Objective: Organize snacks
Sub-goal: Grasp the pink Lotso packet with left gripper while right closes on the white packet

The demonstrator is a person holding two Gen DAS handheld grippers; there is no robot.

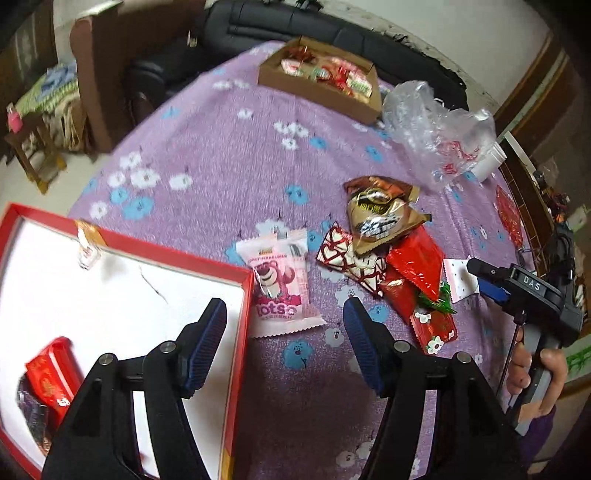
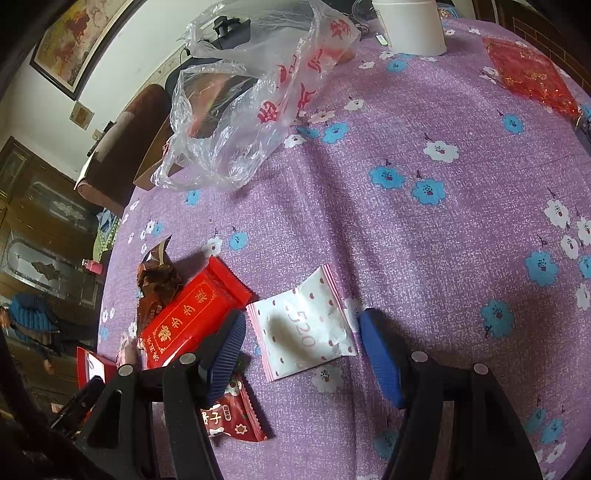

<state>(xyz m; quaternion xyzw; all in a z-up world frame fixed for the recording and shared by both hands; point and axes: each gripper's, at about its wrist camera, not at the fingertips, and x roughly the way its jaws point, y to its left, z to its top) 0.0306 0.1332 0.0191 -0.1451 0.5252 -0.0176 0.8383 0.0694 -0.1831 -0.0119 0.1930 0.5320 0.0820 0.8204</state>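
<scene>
While most of the snacks lie loose on the purple flowered tablecloth (image 1: 221, 155), only two packets can be made out inside the red-rimmed white tray (image 1: 122, 295) at the left: a red packet (image 1: 50, 373) and a dark, brownish one (image 1: 31, 417) beside it, both near the tray's close corner and partly hidden by the left gripper (image 1: 284, 325). Just outside the tray's rim lies one pink bear-print packet (image 1: 282, 284), and to its right a heap holds a brown-and-gold triangular packet (image 1: 380, 210), a red-and-white patterned packet (image 1: 351, 258), two red foil packets (image 1: 417, 266) and a red flower-print packet (image 1: 434, 328). One white dotted packet marked 520 (image 2: 303, 325) sits at the heap's far side. Across the table a brown cardboard box (image 1: 314, 88) is filled with several red and white wrapped sweets, too blurred to count. One crumpled clear plastic bag (image 2: 251, 96) with red lettering lies near the box, with one white paper cup (image 2: 410, 26) behind it; what the bag holds is unclear.

The left gripper hangs over the tray's edge, its jaws spread and empty. The right gripper (image 2: 303, 343), held in a hand (image 1: 535, 369), is also released, its blue pads (image 2: 380, 354) straddling the 520 packet without pressing it.
</scene>
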